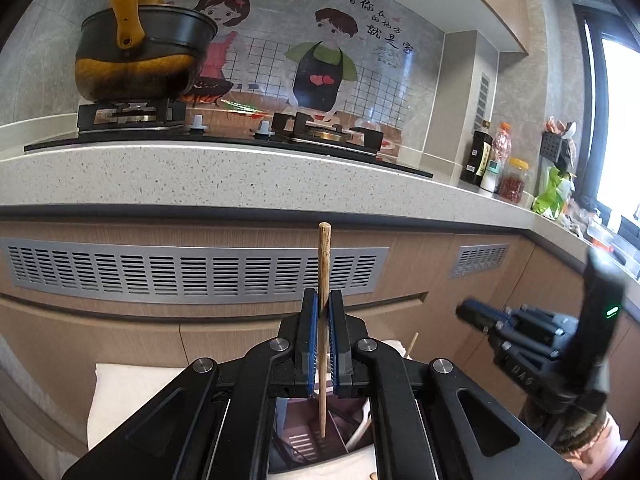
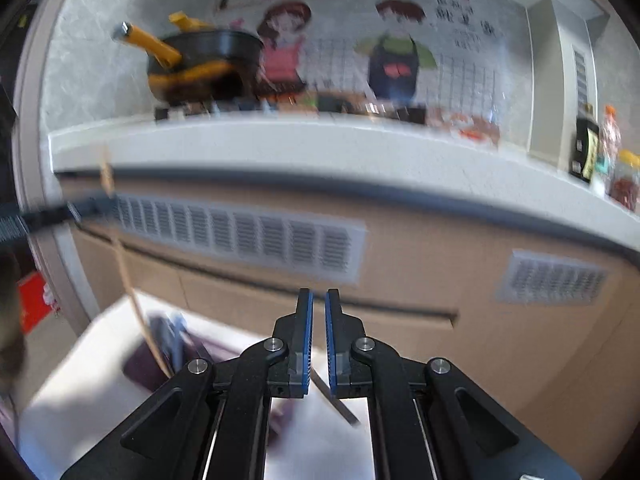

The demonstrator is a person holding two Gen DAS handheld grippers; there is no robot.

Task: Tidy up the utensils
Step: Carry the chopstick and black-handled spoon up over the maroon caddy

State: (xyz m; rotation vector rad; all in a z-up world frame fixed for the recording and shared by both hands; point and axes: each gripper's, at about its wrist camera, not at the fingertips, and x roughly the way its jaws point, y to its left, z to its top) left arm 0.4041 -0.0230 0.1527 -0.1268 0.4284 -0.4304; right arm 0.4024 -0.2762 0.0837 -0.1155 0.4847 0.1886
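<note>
My left gripper (image 1: 324,296) is shut on a wooden chopstick (image 1: 323,256) held upright. The chopstick's lower end hangs over a dark purple utensil holder (image 1: 300,440) that stands on a white-covered surface (image 1: 128,392). A white spoon (image 1: 362,420) and another stick (image 1: 412,344) stand in the holder. The right wrist view is blurred. There my right gripper (image 2: 319,296) is shut, with nothing seen between its tips. A thin dark stick (image 2: 338,402) shows below its fingers, and I cannot tell if it is touched. The chopstick (image 2: 132,292) and holder (image 2: 148,356) appear at the left of that view.
A speckled counter edge (image 1: 240,176) runs across ahead, above wooden cabinet fronts with metal vent grilles (image 1: 192,272). On the stove stands a black pot with a yellow handle (image 1: 136,52). Bottles and jars (image 1: 496,160) crowd the counter's right end.
</note>
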